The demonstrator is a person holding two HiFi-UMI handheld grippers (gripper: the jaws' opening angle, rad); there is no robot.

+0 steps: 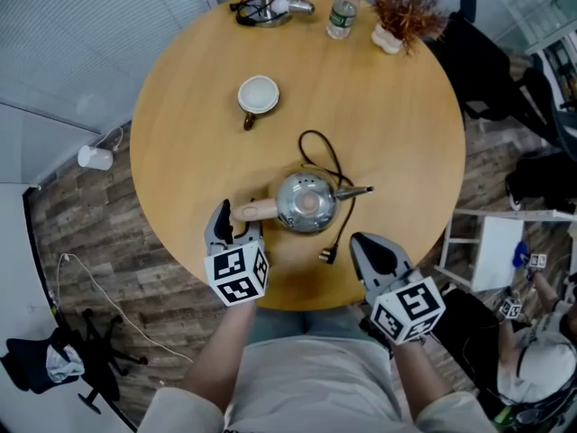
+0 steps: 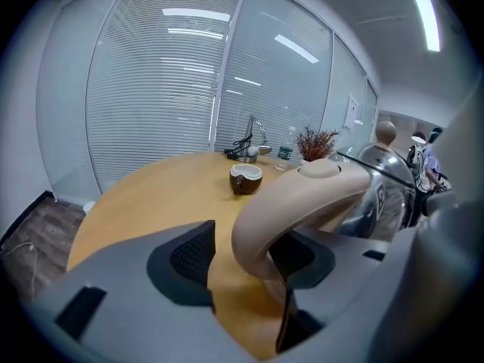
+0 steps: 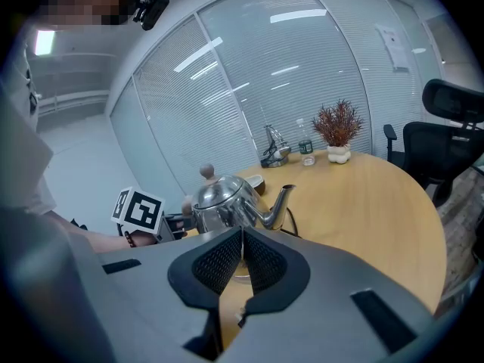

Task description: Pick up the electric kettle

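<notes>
The silver electric kettle (image 1: 306,202) stands near the front of the round wooden table (image 1: 406,133), spout to the right and beige handle (image 1: 255,210) to the left. My left gripper (image 1: 233,216) is at that handle. In the left gripper view the handle (image 2: 302,203) sits between the wide-apart jaws of the left gripper (image 2: 253,244), close to the right pad, with a gap to the left pad. My right gripper (image 1: 368,242) hovers in front of the kettle, right of it. In its own view the right gripper (image 3: 242,240) has its pads together, empty, with the kettle (image 3: 223,203) just beyond.
The kettle's black cord (image 1: 325,156) loops behind it and ends in a plug (image 1: 327,255) near my right gripper. A brown cup (image 1: 258,96) stands mid-table. A water bottle (image 1: 341,12), a dried plant (image 1: 401,12) and a metal stand (image 1: 266,7) line the far edge.
</notes>
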